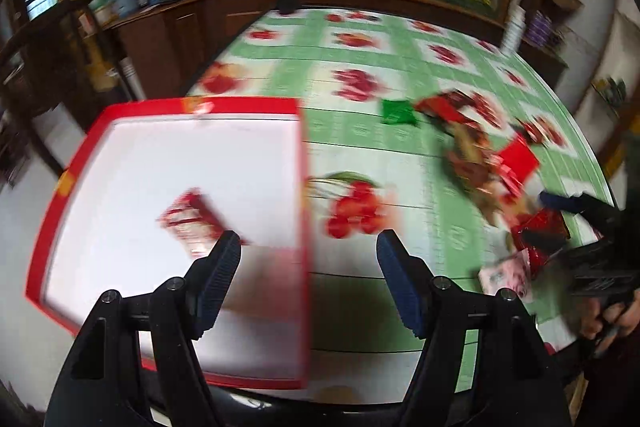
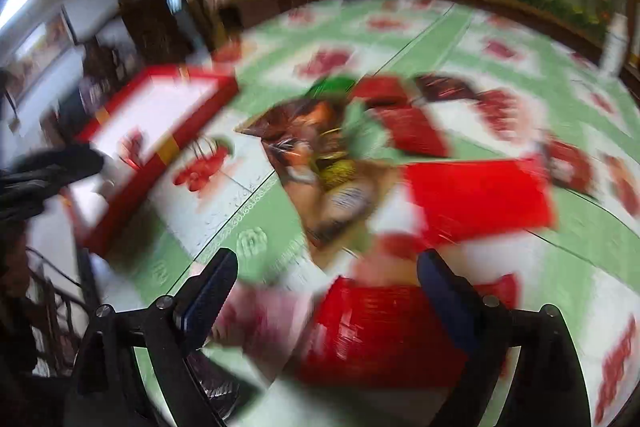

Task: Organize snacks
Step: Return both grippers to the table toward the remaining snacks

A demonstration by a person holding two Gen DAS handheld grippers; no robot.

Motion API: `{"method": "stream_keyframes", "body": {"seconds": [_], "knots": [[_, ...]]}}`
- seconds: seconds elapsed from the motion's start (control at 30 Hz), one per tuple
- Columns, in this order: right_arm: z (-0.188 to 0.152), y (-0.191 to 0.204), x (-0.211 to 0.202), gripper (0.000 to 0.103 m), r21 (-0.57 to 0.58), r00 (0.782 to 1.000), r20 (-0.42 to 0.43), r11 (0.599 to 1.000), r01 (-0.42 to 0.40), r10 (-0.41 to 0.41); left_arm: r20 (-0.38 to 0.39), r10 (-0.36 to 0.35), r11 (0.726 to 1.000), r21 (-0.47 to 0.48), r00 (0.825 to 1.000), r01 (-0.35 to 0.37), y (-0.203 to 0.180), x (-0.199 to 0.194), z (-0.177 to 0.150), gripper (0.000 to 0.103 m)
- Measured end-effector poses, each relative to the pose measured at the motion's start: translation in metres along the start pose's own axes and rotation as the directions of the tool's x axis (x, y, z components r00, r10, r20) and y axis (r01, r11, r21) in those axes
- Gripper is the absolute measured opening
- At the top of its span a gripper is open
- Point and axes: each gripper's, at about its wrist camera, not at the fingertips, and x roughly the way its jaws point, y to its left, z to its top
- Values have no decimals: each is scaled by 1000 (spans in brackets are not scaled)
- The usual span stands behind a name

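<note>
Lying in a loose pile on the tablecloth [image 1: 360, 147], the snack packets [image 2: 400, 163] sit ahead of the right gripper [image 2: 326, 291], red, brown and green wrappers overlapping, blurred. One red packet [image 2: 380, 331] shows between the right jaws, which stand wide; blur hides whether the pads touch it, looks like no grip. Pink packet [image 2: 260, 311] just beside its left finger. Left gripper [image 1: 308, 263] jaws apart, nothing between them, straddling the right edge of the red-rimmed box [image 1: 120, 115]. One red-white packet [image 1: 192, 223] lies inside the box, just ahead of the left finger. Pile is well off to the left gripper's right. Person's hand [image 1: 608, 319] on right tool, at frame edge.
</note>
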Motion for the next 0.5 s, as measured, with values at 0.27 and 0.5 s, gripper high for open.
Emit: {"method": "stream_keyframes", "body": {"seconds": [0.27, 0.5], "knots": [[-54, -73, -74, 94, 267, 988, 141, 964, 17, -56, -80, -134, 969, 198, 988, 148, -72, 1, -32, 76], [-82, -75, -73, 94, 303, 995, 92, 953, 8, -37, -77, -170, 951, 248, 982, 184, -85, -9, -41, 76]]}}
